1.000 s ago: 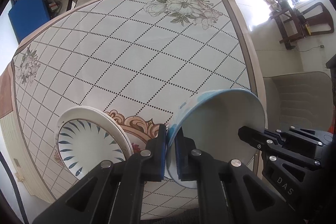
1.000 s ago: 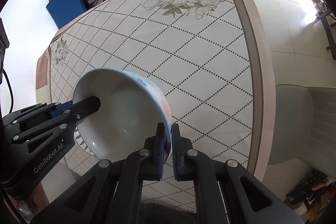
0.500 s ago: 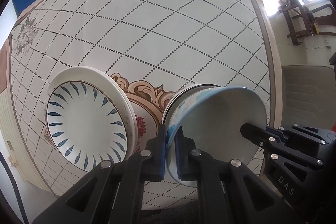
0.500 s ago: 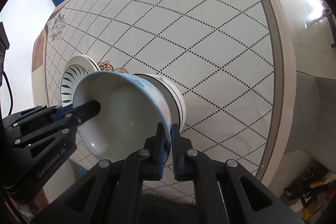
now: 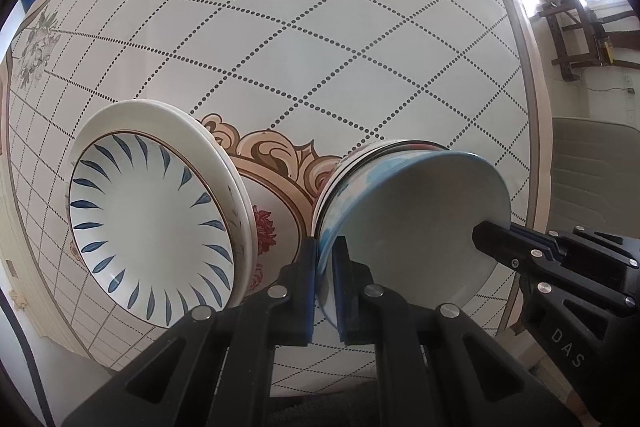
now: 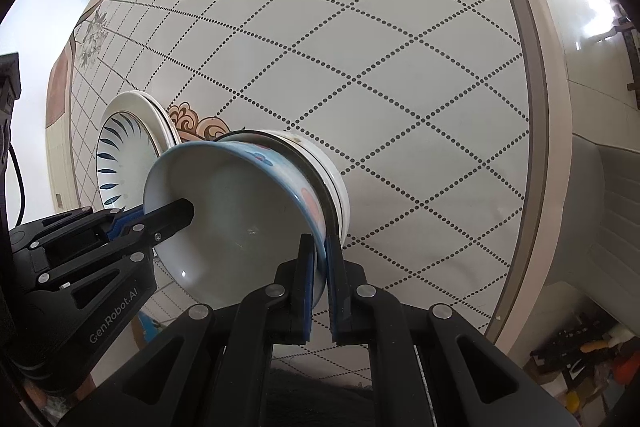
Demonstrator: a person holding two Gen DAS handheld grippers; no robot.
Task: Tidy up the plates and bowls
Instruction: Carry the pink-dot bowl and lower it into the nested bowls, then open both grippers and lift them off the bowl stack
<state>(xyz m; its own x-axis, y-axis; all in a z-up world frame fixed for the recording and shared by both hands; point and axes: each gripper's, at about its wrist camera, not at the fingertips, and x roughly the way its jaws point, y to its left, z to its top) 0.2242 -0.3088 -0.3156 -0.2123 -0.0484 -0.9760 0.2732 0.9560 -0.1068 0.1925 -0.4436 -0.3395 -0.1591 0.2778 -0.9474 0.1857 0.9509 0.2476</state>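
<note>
Blue-patterned bowl [image 5: 416, 223], clamped at nine and three o'clock by left gripper [image 5: 325, 283] and right gripper [image 6: 319, 287], nests level into the bowl stack [image 6: 332, 179].

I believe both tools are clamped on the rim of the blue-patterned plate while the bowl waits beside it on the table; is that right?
Not quite: the left tool and right tool are clamped on the bowl's rim, as both wrist views show. The blue-patterned plate is what waits beside it on the table.

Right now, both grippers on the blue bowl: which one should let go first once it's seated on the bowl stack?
Left, tentatively. The left gripper pinches the blue bowl rim beside the plate stack, the tighter side; the right gripper has open table around it.
</note>
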